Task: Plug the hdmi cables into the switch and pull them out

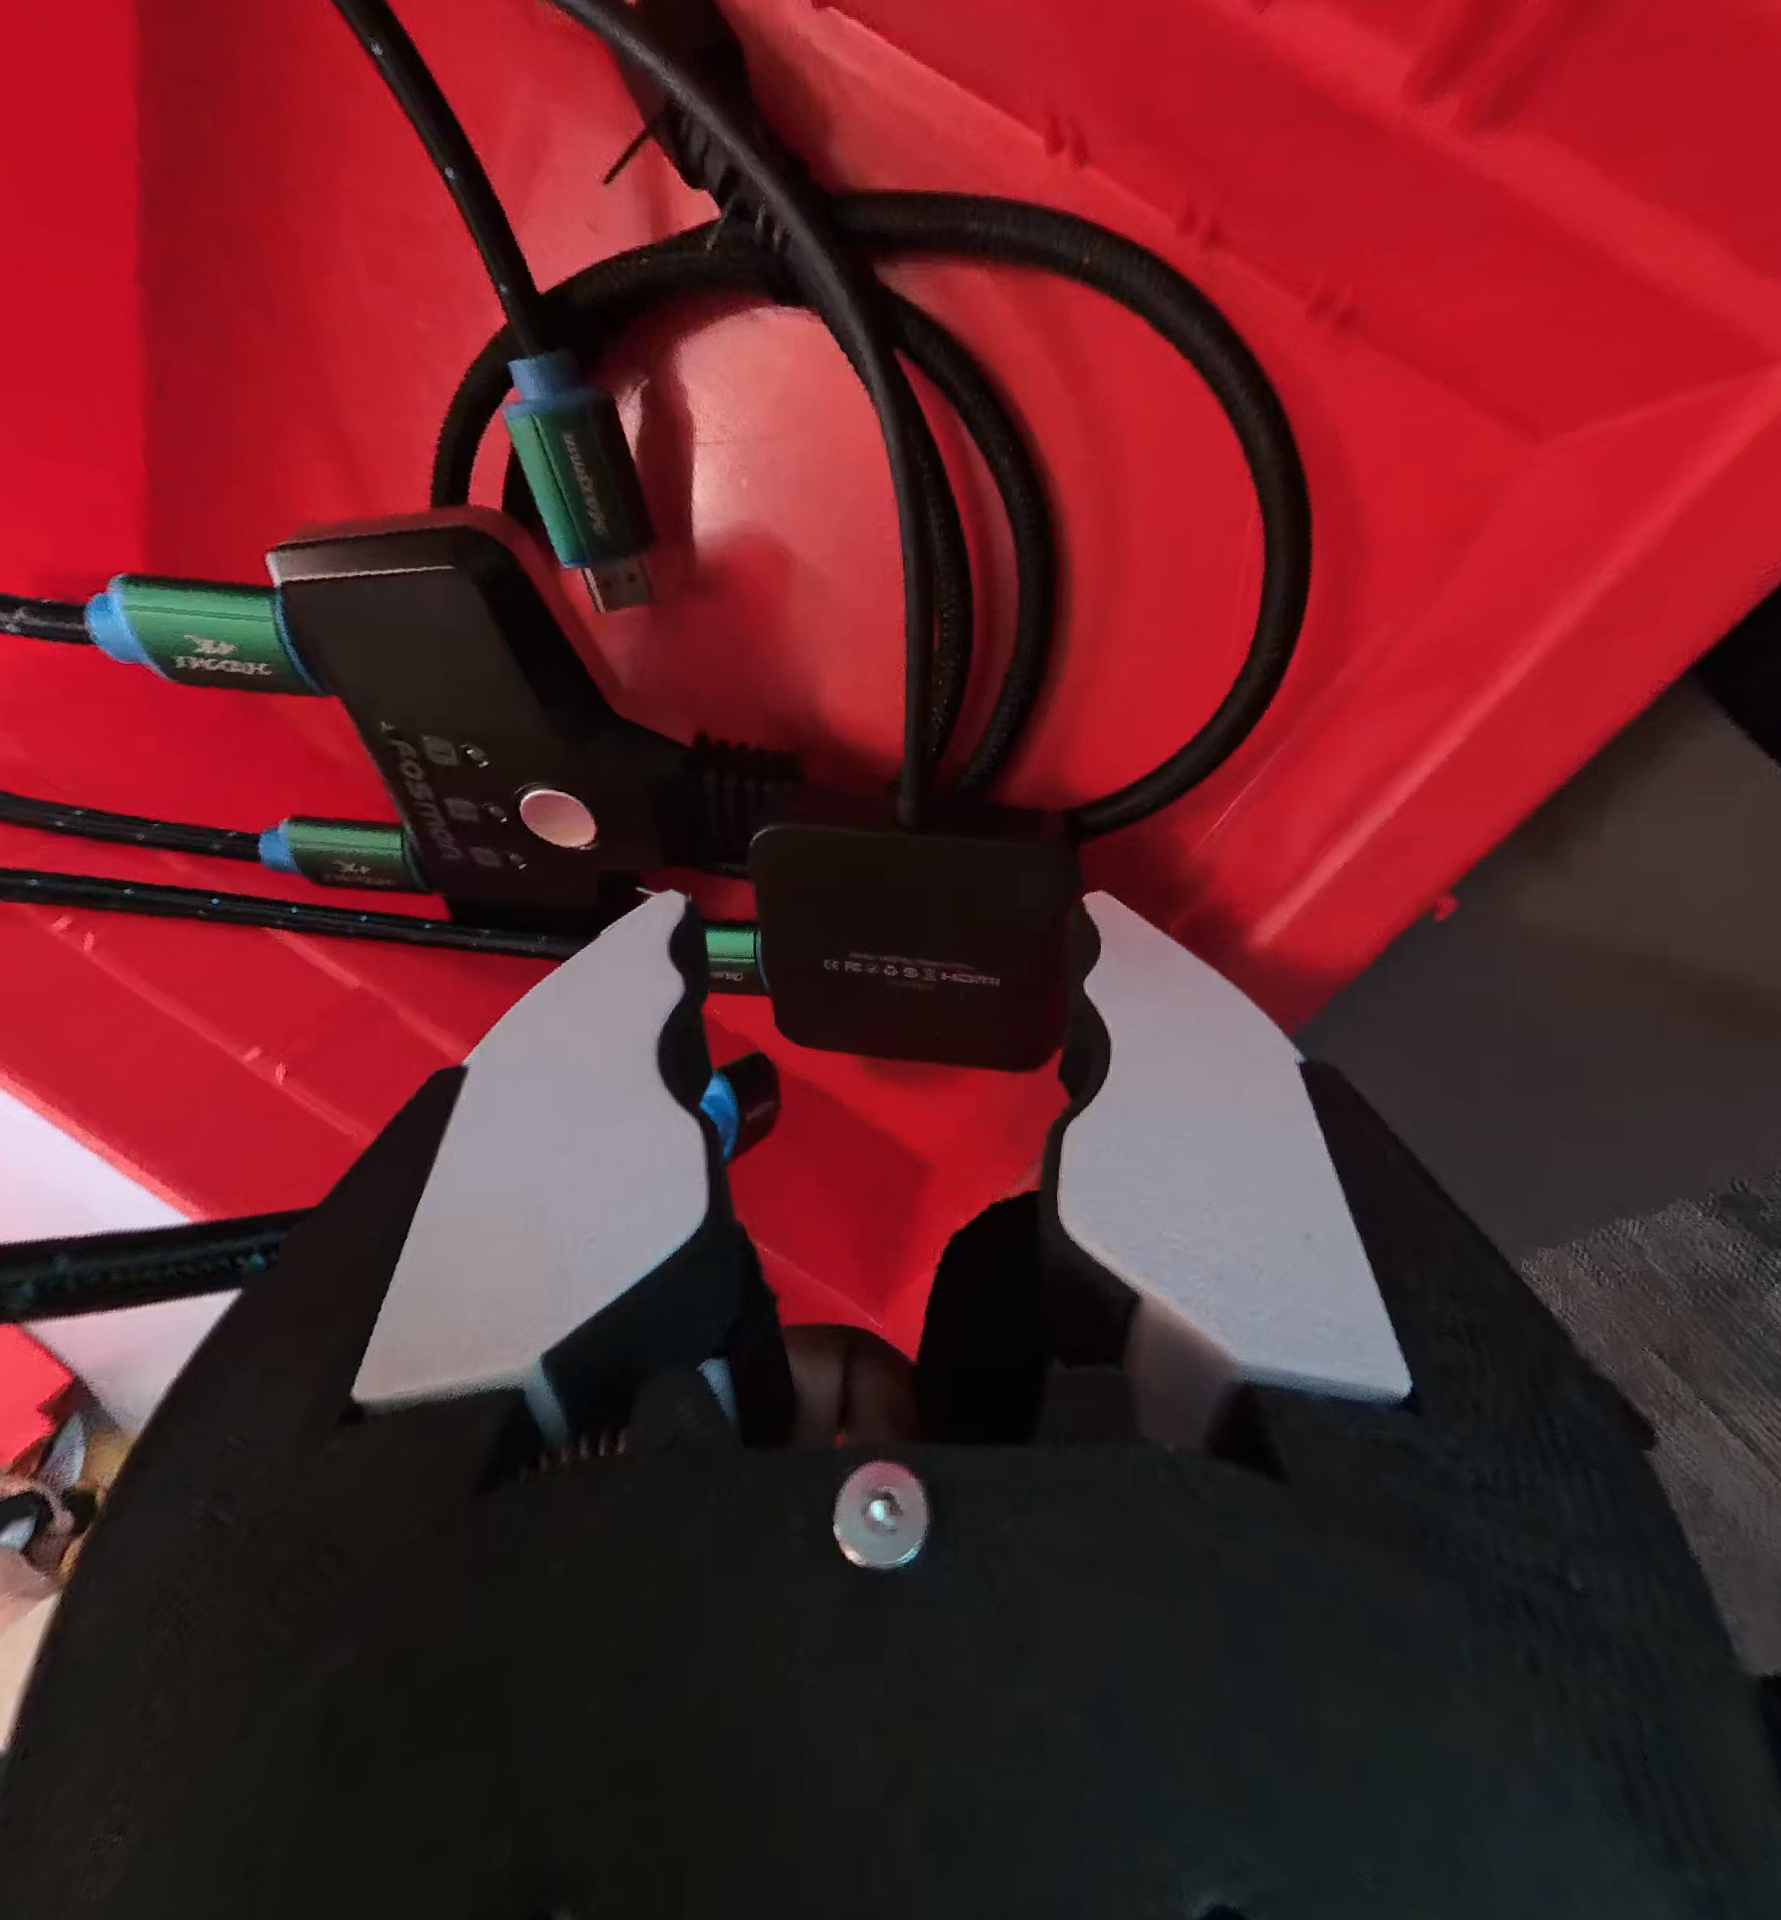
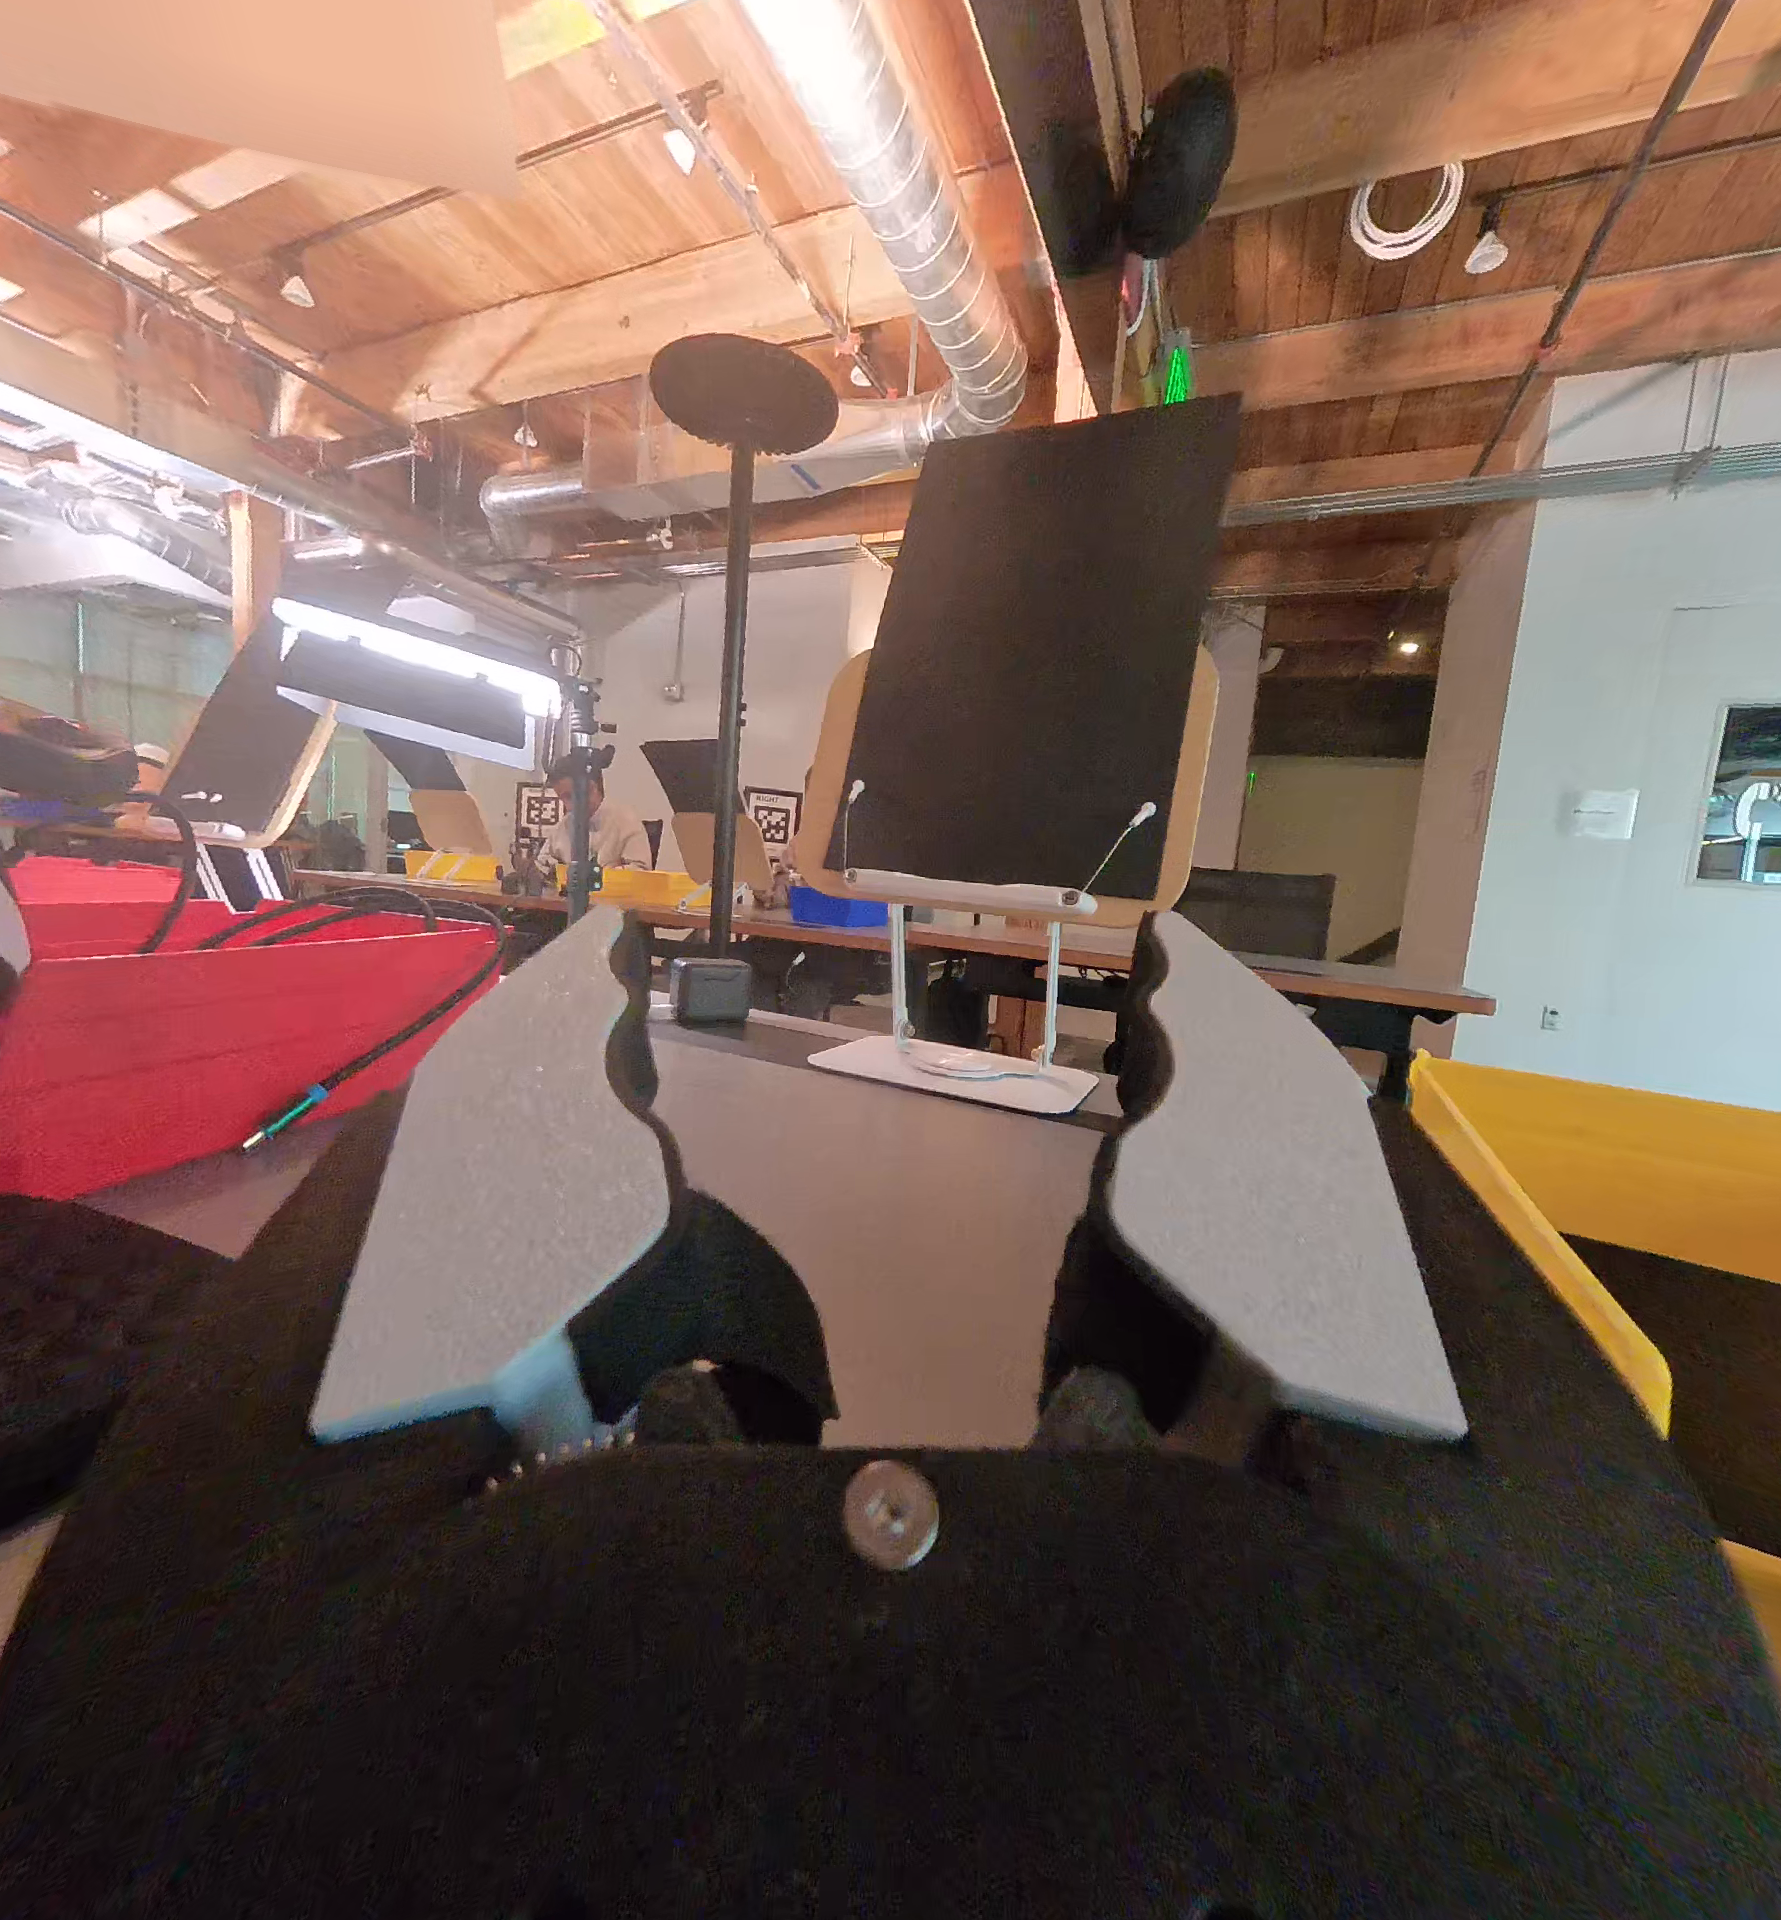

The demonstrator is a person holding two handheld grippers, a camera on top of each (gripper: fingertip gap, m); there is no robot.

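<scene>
In the left wrist view a red bin (image 1: 1281, 312) holds a black HDMI switch (image 1: 470, 675) with a round button and two green plugs (image 1: 211, 634) in its left side. A small black square box (image 1: 917, 935) lies between the fingertips of my left gripper (image 1: 886, 925). The jaws are apart and straddle the box. The left finger (image 1: 595, 1091) covers part of a green plug (image 1: 732, 945) in the box's side. A loose green plug (image 1: 585, 488) lies behind. My right gripper (image 2: 891, 987) is open and empty above the dark table (image 2: 865, 1195).
Coiled black braided cables (image 1: 1177, 416) fill the bin. In the right wrist view the red bin (image 2: 190, 1039) stands at the left with a cable end (image 2: 288, 1122) hanging over its wall. A yellow bin (image 2: 1644, 1174) is at the right. A stand with a black board (image 2: 1031, 665) stands ahead.
</scene>
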